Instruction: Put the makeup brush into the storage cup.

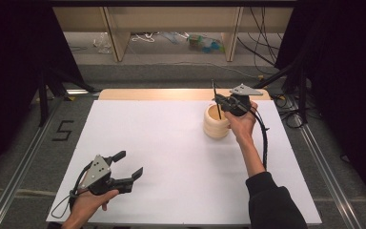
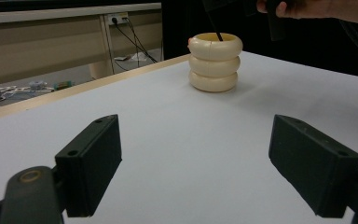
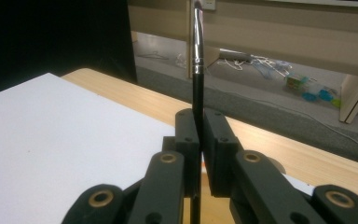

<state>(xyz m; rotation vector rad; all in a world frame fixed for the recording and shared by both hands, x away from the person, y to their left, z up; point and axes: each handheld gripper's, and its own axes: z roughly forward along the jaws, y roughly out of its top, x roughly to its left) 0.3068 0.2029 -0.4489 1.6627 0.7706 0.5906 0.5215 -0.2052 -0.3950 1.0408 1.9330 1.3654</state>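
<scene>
Now your right hand-held gripper (image 3: 200,140) is clenched on the thin black brush with a metal ferrule (image 3: 197,60), held upright, its lower end inside the cream ribbed round holder (image 1: 217,125) at the far right of the white desk (image 1: 171,157). I judge the brush light, stiff and slippery; keep hold on the middle of the handle. Your left hand-held gripper (image 2: 209,163) is released and holds nothing.

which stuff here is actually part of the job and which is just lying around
In the job:
- thin black brush, pinched upright in the right gripper
- cream ribbed holder, its lower end inside

Just lying about:
- left gripper, open, idle over the white table
- cables and clutter on the floor behind
</scene>
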